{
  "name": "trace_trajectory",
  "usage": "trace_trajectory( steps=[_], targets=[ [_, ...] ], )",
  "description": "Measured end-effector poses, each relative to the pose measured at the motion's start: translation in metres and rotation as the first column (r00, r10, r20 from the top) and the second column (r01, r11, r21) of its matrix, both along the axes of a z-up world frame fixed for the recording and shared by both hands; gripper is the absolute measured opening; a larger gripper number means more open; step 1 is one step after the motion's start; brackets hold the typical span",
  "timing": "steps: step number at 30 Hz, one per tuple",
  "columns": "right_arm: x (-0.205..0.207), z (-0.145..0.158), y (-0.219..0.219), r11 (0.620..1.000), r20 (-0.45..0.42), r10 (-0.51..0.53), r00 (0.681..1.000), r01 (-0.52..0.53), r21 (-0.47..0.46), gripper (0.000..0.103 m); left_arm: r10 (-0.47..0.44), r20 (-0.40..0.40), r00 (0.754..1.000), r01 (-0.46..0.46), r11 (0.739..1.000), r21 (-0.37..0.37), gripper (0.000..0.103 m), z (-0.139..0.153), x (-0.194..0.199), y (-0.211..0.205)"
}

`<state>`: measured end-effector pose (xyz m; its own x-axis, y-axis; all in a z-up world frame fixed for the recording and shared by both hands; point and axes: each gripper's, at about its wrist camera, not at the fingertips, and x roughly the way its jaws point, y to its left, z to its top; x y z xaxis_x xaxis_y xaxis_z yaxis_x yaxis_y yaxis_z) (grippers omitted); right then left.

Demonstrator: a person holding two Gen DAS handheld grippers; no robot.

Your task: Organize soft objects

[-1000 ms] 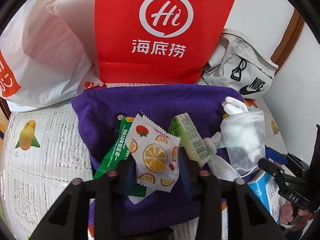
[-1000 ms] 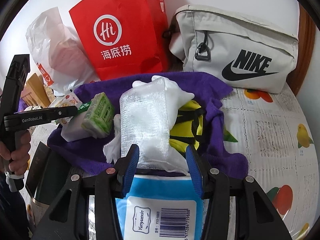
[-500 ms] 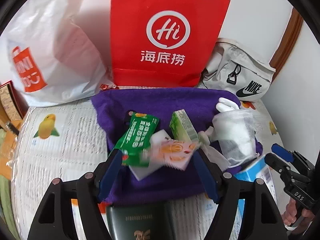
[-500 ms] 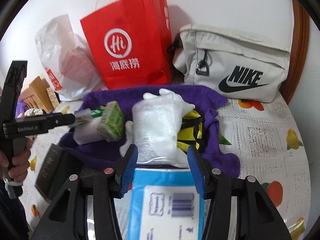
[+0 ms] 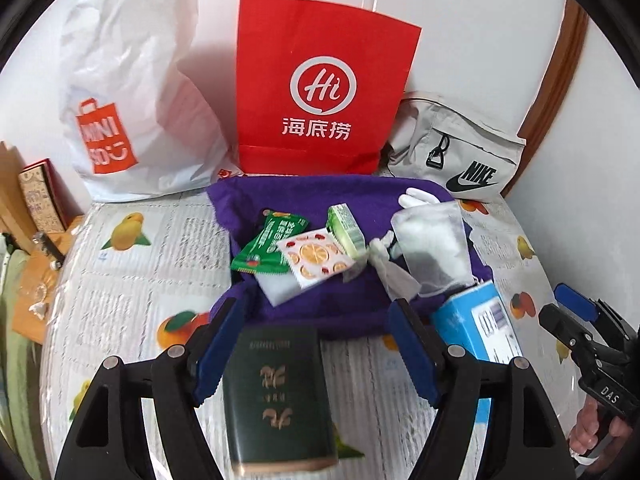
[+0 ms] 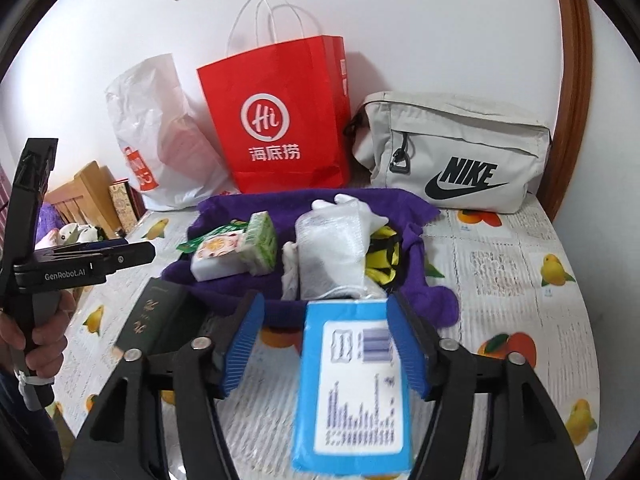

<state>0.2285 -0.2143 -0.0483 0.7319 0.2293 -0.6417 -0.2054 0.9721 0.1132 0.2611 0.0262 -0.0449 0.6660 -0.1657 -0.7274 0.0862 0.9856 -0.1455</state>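
On purple towel point(image 5: 304, 200) snack packets point(image 5: 316, 256), gauze bag point(image 5: 434, 244), near its front edge green booklet point(image 5: 276, 392) and blue pack point(image 6: 352, 388), left gripper point(image 5: 316, 352) jaws apart, right gripper point(image 6: 324, 344) jaws apart, both empty.

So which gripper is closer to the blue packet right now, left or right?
Right. The right gripper is open with the blue packet lying between its fingers. The left gripper is open around the dark green booklet, with the packet off to its right.
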Motion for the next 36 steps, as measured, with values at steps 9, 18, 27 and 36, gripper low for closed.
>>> trace_trajectory(
  steps=[9, 18, 27, 36],
  targets=[
    [-0.061, 0.021, 0.007, 1.000, 0.052, -0.015, 0.999, 0.014, 0.019, 0.089, 0.014, 0.053, 0.998, -0.014, 1.000, -0.002, 0.084, 0.017, -0.070, -0.005],
    [-0.120, 0.033, 0.014, 1.000, 0.125, -0.022, 0.992, 0.022, 0.001, 0.102, 0.033, 0.114, 0.993, -0.034, 0.999, 0.014, 0.096, 0.027, -0.139, -0.011],
    [-0.168, 0.034, 0.017, 0.999, 0.132, -0.036, 0.991, 0.037, -0.005, 0.102, 0.054, 0.161, 0.985, -0.056, 0.998, 0.007, 0.097, 0.027, -0.196, -0.013],
    [-0.203, 0.033, 0.011, 0.999, 0.152, -0.053, 0.987, 0.053, -0.001, 0.102, 0.064, 0.195, 0.979, -0.072, 0.997, 0.031, 0.097, 0.029, -0.224, -0.022]
  ],
)
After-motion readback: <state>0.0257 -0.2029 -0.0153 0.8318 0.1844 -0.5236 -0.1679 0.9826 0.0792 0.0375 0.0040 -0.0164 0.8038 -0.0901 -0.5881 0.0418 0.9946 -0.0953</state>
